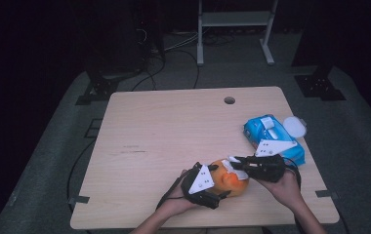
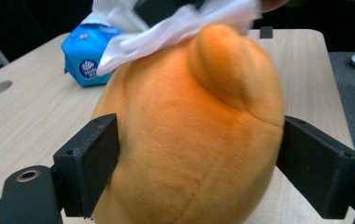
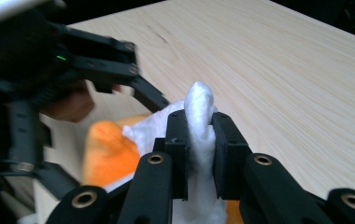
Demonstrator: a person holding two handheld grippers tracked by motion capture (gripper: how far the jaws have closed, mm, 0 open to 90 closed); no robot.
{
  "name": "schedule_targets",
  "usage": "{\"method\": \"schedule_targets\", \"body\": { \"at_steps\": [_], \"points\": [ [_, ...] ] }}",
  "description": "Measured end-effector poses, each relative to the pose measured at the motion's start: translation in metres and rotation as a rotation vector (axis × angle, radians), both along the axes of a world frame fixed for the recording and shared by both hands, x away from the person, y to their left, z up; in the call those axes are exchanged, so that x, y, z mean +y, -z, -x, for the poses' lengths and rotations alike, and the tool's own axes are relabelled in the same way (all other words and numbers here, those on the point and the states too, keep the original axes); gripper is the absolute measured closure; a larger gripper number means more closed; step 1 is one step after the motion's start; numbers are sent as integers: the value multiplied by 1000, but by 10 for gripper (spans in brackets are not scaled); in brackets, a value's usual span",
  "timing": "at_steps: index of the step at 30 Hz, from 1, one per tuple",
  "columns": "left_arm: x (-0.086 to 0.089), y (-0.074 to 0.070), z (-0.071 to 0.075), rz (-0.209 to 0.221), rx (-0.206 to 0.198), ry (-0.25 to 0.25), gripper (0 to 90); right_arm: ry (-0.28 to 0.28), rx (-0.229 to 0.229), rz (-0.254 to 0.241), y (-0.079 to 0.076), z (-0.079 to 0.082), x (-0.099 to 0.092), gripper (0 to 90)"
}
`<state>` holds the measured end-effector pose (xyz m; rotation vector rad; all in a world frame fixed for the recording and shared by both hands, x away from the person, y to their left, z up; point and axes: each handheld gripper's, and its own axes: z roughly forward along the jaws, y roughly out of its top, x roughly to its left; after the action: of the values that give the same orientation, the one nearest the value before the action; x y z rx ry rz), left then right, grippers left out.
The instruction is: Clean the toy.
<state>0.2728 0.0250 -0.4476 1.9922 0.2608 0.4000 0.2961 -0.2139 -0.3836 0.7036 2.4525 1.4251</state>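
An orange plush toy (image 1: 233, 181) sits near the table's front edge, and my left gripper (image 1: 212, 185) is shut on it. Both jaws press its round sides (image 2: 199, 140) in the left gripper view. My right gripper (image 1: 233, 163) is shut on a white tissue (image 3: 200, 121), which drapes over the top of the plush (image 2: 166, 28). In the right gripper view the tissue stands pinched between the two pads (image 3: 179, 149), with the orange plush (image 3: 105, 154) just below and the left gripper (image 3: 96, 65) behind it.
A blue pack of wet wipes (image 1: 271, 138) lies to the right of the hands, with a white round lid (image 1: 295, 126) beside it. The light wooden table (image 1: 154, 141) has a cable hole (image 1: 229, 100) at its far edge. A metal stand (image 1: 235, 29) stands beyond.
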Motion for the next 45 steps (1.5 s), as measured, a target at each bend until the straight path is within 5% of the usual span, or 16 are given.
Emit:
{"method": "schedule_targets", "body": {
  "at_steps": [4, 6, 14, 18, 22, 29, 32, 35, 40, 45],
  "points": [
    [-2, 0, 6, -30, -28, 26, 250, -82, 1, -12, -5, 9, 14, 776],
    [-2, 1, 9, -58, -52, 41, 272, -86, -4, 27, -5, 9, 19, 776],
    [-4, 3, 13, -92, -102, 69, 286, 60, 21, 65, 8, -12, -17, 776],
    [-3, 1, 10, -96, -97, 70, 289, 75, 64, 22, 12, -17, -29, 777],
    [1, 1, 7, -71, -62, 58, 291, 71, 70, 13, 10, -18, -31, 777],
    [11, 2, -2, -18, 1, 53, 293, 81, 170, -92, 20, -29, -53, 777],
    [11, 2, -3, -19, 6, 50, 295, 53, 153, -152, 12, -25, -49, 776],
    [15, 2, -7, -5, 25, 45, 300, 51, 132, -130, 10, -24, -44, 777],
    [22, 1, -13, 31, 71, 19, 304, 95, 161, -108, 19, -29, -54, 777],
    [19, 1, -16, 49, 83, 9, 309, 46, 106, -140, 4, -20, -41, 777]
  ]
}}
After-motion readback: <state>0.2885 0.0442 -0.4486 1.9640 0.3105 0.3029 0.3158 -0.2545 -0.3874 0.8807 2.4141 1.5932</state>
